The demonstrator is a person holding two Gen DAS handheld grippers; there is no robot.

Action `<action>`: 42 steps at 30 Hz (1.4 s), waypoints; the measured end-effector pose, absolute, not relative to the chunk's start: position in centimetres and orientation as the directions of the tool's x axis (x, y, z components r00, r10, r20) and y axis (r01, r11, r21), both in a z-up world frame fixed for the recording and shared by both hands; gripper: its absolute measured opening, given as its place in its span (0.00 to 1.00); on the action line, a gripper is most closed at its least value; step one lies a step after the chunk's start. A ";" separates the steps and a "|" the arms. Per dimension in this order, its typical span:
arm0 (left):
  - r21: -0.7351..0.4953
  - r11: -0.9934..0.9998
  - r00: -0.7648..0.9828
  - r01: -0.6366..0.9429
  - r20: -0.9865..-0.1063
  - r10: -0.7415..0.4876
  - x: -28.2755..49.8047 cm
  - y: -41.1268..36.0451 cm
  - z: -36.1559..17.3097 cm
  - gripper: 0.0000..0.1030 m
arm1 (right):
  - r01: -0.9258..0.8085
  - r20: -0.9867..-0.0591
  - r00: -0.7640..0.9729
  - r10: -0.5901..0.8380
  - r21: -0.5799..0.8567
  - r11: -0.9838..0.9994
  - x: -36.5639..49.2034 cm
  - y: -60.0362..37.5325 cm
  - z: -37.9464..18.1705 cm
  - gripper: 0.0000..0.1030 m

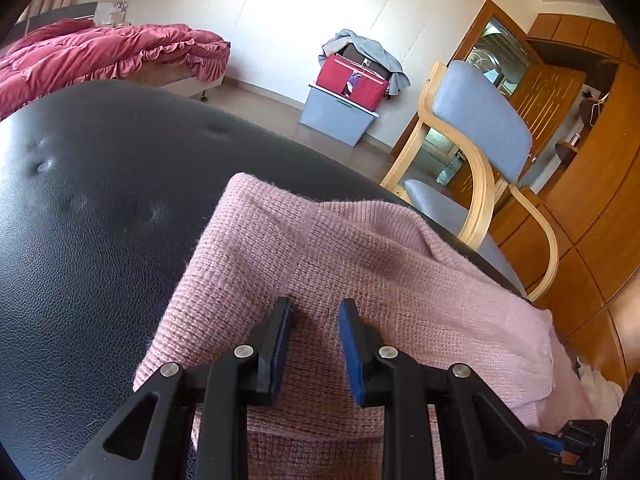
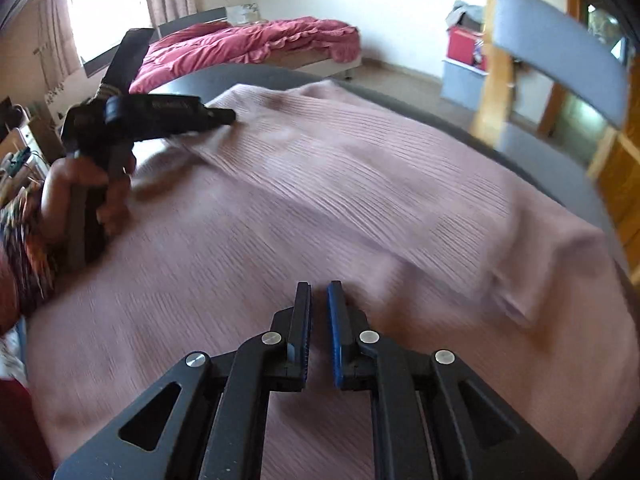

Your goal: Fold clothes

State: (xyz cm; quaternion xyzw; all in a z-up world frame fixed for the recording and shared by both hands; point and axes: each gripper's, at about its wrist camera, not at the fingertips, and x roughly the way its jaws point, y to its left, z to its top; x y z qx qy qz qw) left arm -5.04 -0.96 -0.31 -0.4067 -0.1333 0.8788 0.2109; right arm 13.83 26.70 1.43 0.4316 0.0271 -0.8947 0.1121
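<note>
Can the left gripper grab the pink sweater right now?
Probably yes. The left gripper hangs right over the pink sweater with its fingers apart, and nothing lies between them and the knit. Whether they already touch the cloth is hard to tell.

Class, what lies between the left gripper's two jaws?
Only pink knit sweater, seen through the open left gripper in the left wrist view.

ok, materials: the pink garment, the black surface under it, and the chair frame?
Pink garment: knit, wool or acrylic by the look; ribbed weave and fuzzy edges show. Black surface: leather or faux leather; pebbled grain, soft sheen, tufted dimples. Chair frame: light bent wood, smooth satin finish; layered edge hints at plywood.
</note>
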 end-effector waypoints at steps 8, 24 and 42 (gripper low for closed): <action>-0.416 -0.871 -0.580 -0.262 -0.654 0.486 -5.0 -1.1 -0.4 0.24 | 0.036 -0.707 -0.661 -0.253 0.308 -0.951 17.6 34.0 2.7 0.09; -0.473 -0.839 -0.558 -0.270 -0.633 0.536 -5.2 -2.2 -0.5 0.24 | -0.319 -0.752 -0.659 0.018 0.258 -0.912 16.2 40.7 0.9 0.09; -0.502 -0.822 -0.554 -0.269 -0.618 0.558 -5.1 -2.5 -0.6 0.24 | -0.449 -0.706 -0.703 0.083 0.351 -0.822 14.7 48.0 0.6 0.09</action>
